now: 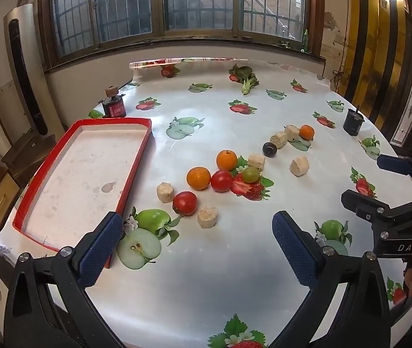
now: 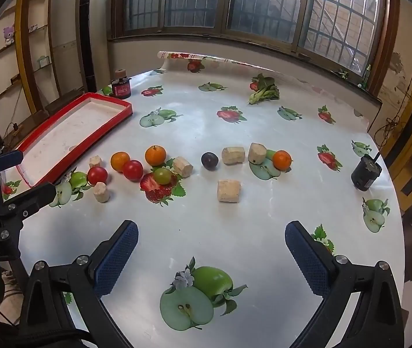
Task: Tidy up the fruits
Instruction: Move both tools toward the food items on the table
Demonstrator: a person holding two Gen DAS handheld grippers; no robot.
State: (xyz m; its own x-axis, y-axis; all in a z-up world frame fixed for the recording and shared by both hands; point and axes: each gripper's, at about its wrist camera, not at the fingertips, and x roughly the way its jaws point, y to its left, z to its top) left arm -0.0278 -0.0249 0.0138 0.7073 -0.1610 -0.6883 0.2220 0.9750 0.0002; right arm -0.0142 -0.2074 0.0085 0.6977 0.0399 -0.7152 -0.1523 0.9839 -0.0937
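Over table (image 1: 206, 290), both grippers tilt down (spread).

- Tablecloth (image 2: 235, 232): glossy, smooth plastic sheet, fruit print.
- Tray (image 1: 136, 156): red rim, matt white floor, stained.
- Gripper pads (image 2: 117, 256): blue, knurled rubbery texture.
- Tomatoes (image 1: 185, 203): shiny skin.

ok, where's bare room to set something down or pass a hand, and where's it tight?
Free: the whole inside of the red-rimmed tray; the near strip of tablecloth between the open left tongs and the fruit; the stretch between the leafy greens and the fruit row. Crowded: around the red tomatoes, oranges and beige cork-like blocks beside the tray.
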